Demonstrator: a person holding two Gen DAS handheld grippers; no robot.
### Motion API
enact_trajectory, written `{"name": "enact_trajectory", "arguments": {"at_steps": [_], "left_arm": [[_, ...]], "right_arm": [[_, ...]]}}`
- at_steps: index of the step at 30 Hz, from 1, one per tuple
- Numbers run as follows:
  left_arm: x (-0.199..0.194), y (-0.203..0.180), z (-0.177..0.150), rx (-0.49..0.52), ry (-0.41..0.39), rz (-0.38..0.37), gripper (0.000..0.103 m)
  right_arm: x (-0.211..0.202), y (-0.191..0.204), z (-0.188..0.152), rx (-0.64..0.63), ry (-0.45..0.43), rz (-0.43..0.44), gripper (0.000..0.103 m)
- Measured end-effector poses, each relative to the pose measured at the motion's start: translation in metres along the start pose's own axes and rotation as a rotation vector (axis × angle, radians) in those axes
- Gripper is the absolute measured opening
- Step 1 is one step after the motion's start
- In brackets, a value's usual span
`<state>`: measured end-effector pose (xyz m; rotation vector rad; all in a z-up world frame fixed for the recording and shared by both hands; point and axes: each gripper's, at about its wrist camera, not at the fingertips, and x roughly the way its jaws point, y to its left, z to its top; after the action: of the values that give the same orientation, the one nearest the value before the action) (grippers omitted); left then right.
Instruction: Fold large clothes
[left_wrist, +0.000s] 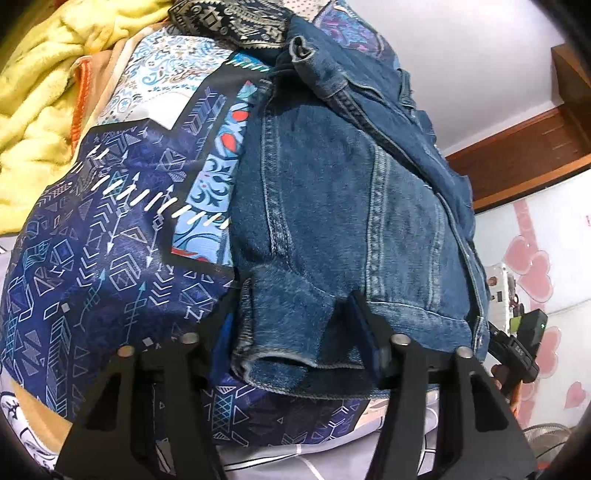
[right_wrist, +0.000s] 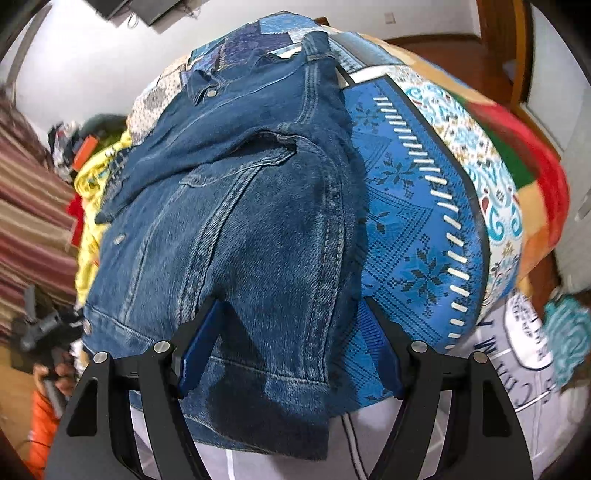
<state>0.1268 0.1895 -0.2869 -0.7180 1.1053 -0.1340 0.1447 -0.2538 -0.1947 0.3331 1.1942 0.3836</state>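
A dark blue denim jacket (left_wrist: 332, 203) lies spread on a patterned blue quilt (left_wrist: 110, 240). In the left wrist view my left gripper (left_wrist: 295, 332) straddles a bunched sleeve cuff (left_wrist: 288, 325) at the jacket's near edge. Its right pad (left_wrist: 364, 332) touches the cloth, while the left pad sits just beside it, so the jaws stand partly apart. In the right wrist view the jacket (right_wrist: 240, 221) fills the middle. My right gripper (right_wrist: 288, 350) stands open over the hem corner (right_wrist: 280, 387). Its left pad (right_wrist: 195, 350) rests on denim and its right pad is over the quilt (right_wrist: 406, 240).
A yellow fleece blanket (left_wrist: 33, 92) is heaped at the far left of the bed. A red, green and orange blanket (right_wrist: 535, 177) lies past the quilt. A person's hand and orange sleeve (right_wrist: 40, 424) hold the other gripper. A wooden headboard (left_wrist: 517, 147) and a fan (left_wrist: 546, 435) stand at the right.
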Motion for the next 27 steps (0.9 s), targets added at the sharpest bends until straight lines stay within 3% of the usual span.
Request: {"name": "enact_trajectory", "arguments": {"at_steps": [4, 7, 9, 12, 20, 24, 27], "left_arm": [[-0.006, -0.011, 0.002, 0.055, -0.029, 0.030, 0.026], [-0.015, -0.027, 0.006, 0.119, -0.068, 0.056, 0.016], [-0.022, -0.039, 0.010, 0.160, -0.097, 0.069, 0.013], [-0.033, -0.059, 0.016, 0.210, -0.144, 0.075, 0.012], [-0.059, -0.099, 0.052, 0.303, -0.258, 0.044, 0.010], [-0.067, -0.112, 0.086, 0.300, -0.306, 0.010, 0.010], [-0.073, -0.123, 0.116, 0.295, -0.357, -0.001, 0.010]], "right_arm": [[-0.004, 0.006, -0.004, -0.031, -0.021, 0.003, 0.067], [-0.007, 0.010, 0.000, -0.051, -0.032, 0.018, 0.048], [-0.009, 0.013, 0.004, -0.063, -0.043, 0.022, 0.029], [-0.008, 0.018, 0.013, -0.069, -0.051, 0.035, 0.013], [-0.025, 0.047, 0.041, -0.173, -0.130, 0.055, 0.011], [-0.038, 0.062, 0.077, -0.209, -0.215, 0.076, 0.011], [-0.039, 0.071, 0.107, -0.238, -0.274, 0.044, 0.011]]}}
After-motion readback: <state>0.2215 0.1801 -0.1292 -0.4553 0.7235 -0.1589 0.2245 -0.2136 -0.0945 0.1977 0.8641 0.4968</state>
